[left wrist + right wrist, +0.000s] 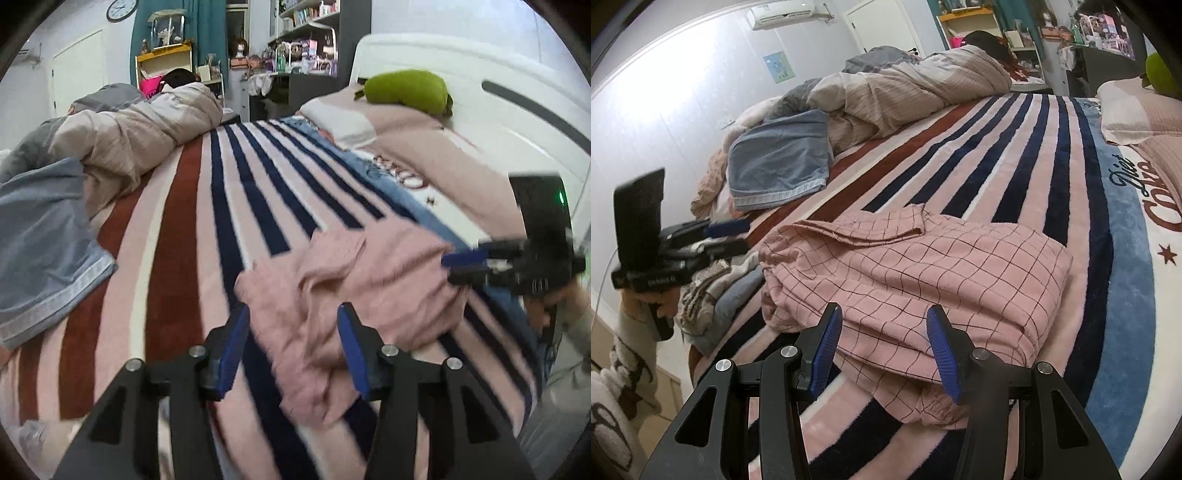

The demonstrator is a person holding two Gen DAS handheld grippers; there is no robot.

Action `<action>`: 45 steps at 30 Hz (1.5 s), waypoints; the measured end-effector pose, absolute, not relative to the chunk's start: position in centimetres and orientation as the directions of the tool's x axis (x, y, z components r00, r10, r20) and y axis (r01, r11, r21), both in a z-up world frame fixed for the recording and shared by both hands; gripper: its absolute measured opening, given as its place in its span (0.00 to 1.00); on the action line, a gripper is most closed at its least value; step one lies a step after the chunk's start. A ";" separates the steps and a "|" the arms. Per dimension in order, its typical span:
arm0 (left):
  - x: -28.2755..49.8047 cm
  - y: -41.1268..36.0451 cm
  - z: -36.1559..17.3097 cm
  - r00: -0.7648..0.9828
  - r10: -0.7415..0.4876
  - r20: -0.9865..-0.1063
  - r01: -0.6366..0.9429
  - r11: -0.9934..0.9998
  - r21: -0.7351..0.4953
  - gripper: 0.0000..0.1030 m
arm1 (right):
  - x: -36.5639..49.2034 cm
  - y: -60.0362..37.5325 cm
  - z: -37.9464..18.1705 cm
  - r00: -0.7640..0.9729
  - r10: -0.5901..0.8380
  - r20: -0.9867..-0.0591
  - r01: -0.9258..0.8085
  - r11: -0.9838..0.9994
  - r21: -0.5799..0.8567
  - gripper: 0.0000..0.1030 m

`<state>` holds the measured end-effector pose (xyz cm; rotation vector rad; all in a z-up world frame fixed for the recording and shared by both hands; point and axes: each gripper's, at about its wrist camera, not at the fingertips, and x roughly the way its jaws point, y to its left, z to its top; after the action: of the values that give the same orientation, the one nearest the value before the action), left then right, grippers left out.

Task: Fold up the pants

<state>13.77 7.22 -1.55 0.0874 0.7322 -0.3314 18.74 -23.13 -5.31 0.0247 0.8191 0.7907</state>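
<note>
The pink checked pants [923,273] lie folded into a thick stack on the striped bed cover [1027,155]. In the right wrist view my right gripper [883,332] stands open just over the stack's near edge, its blue pads clear of the cloth. In the left wrist view my left gripper [293,332] is open too, held above the bunched end of the pants [354,280], with nothing pinched. Each gripper also shows in the other's view: the right gripper [461,264] at the pants' far side, the left gripper [737,236] off to the left.
A folded blue-grey garment [779,162] lies on the bed's left side beside a heaped beige duvet [908,81]. Pillows [388,122] and a green cushion [410,90] sit at the head end. More clothes [716,291] are piled at the bed's near left edge.
</note>
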 end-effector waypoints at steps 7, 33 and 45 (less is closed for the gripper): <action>19.3 1.8 -4.1 0.627 -0.204 -0.752 0.394 0.916 0.079 0.59 | 18.8 -23.8 -5.5 0.418 0.650 -0.634 -0.617 0.716 0.327 0.42; 19.6 10.4 -7.0 0.581 -0.370 -0.725 0.150 0.924 -0.352 0.43 | 19.4 -25.7 -4.6 0.503 0.616 -0.606 -0.565 0.765 0.308 0.52; 17.0 9.1 -5.3 0.626 -0.393 -0.674 0.203 0.916 -0.346 0.57 | 19.3 -26.5 -7.2 0.585 0.432 -0.686 -0.495 0.861 0.120 0.51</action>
<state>17.05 9.12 -5.27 -0.2469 0.8282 -0.3458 19.33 -26.54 -7.22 -0.0874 0.7758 0.5412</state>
